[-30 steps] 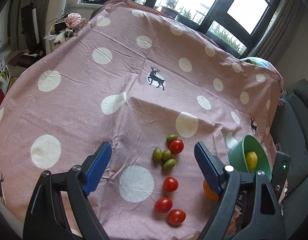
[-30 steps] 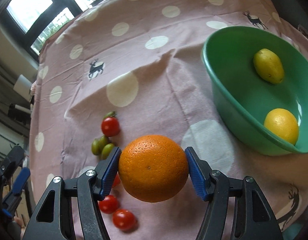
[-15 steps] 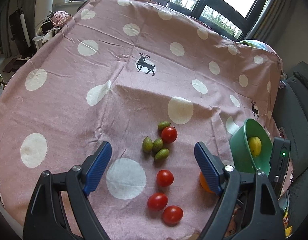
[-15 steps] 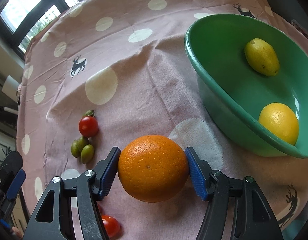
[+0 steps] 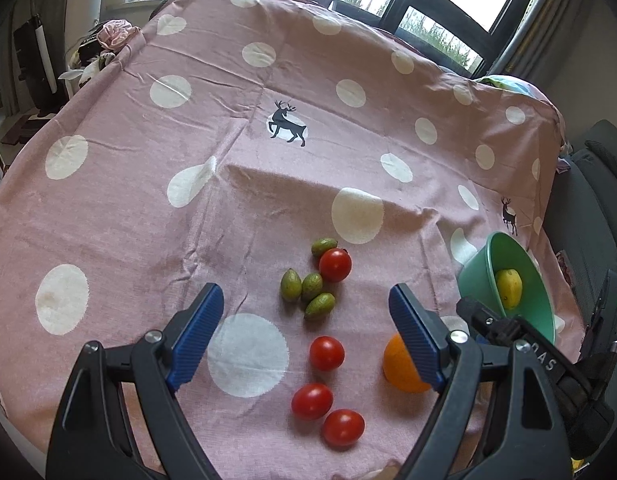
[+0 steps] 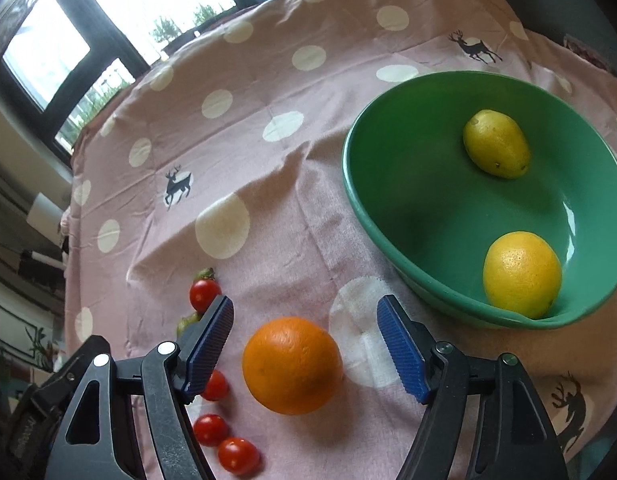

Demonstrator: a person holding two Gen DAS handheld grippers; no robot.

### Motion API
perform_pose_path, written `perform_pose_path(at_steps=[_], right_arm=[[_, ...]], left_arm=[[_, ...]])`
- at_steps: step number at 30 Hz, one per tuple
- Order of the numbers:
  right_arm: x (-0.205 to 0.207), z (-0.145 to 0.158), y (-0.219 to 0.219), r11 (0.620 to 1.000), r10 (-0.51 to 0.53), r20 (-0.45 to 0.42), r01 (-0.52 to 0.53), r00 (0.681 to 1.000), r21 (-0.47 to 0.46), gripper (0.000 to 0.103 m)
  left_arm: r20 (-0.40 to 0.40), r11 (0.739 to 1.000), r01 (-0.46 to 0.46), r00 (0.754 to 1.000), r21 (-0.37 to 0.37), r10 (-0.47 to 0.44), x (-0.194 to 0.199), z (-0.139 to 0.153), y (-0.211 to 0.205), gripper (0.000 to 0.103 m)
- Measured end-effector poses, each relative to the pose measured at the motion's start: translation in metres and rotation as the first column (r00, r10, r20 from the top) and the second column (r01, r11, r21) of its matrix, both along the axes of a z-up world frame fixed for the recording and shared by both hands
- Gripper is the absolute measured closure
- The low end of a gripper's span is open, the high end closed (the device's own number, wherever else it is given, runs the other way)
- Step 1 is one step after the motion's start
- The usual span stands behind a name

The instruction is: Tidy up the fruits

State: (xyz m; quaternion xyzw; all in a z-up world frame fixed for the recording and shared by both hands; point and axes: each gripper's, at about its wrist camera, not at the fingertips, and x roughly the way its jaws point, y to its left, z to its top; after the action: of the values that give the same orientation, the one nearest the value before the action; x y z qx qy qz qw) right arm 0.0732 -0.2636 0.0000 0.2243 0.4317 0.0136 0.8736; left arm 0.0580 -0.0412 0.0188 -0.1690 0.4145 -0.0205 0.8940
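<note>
The orange sits on the pink cloth, left of the green bowl holding two yellow fruits. The right gripper straddles it, jaws wide, gripping nothing. The left gripper hovers open and empty over the tomatoes. Loose, the orange could roll on the wrinkled cloth.

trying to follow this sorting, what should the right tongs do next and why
Probably back the right tongs up and away from the orange. They are open, and the orange sits on the cloth between the pads, touching neither, beside the green bowl. Then they could reach for the tomatoes.
</note>
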Motion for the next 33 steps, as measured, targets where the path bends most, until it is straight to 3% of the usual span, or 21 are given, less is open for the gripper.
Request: perform_pose_path(at_steps=[5, 12, 23, 33], right_arm=[[-0.006, 0.006, -0.016, 0.995, -0.03, 0.046, 0.025, 0.998, 0.096, 0.028], [-0.004, 0.0, -0.023, 0.979, -0.002, 0.033, -0.005, 0.999, 0.203, 0.028], [0.0, -0.009, -0.017, 0.955, 0.084, -0.02, -0.074, 0.996, 0.288, 0.034], [0.002, -0.019, -0.02, 0.95, 0.11, -0.066, -0.086, 0.992, 0.301, 0.034]], left_arm=[[-0.004, 0.999, 0.046, 0.999, 0.002, -0.046, 0.001, -0.001, -0.011, 0.019], [-0.032, 0.989, 0.144, 0.989, -0.005, -0.145, 0.004, -0.006, -0.037, 0.02], [-0.106, 0.933, 0.356, 0.927, -0.06, -0.36, 0.008, -0.027, -0.089, 0.025], [-0.166, 0.909, 0.401, 0.894, -0.112, -0.415, 0.01, -0.041, -0.098, 0.027]])
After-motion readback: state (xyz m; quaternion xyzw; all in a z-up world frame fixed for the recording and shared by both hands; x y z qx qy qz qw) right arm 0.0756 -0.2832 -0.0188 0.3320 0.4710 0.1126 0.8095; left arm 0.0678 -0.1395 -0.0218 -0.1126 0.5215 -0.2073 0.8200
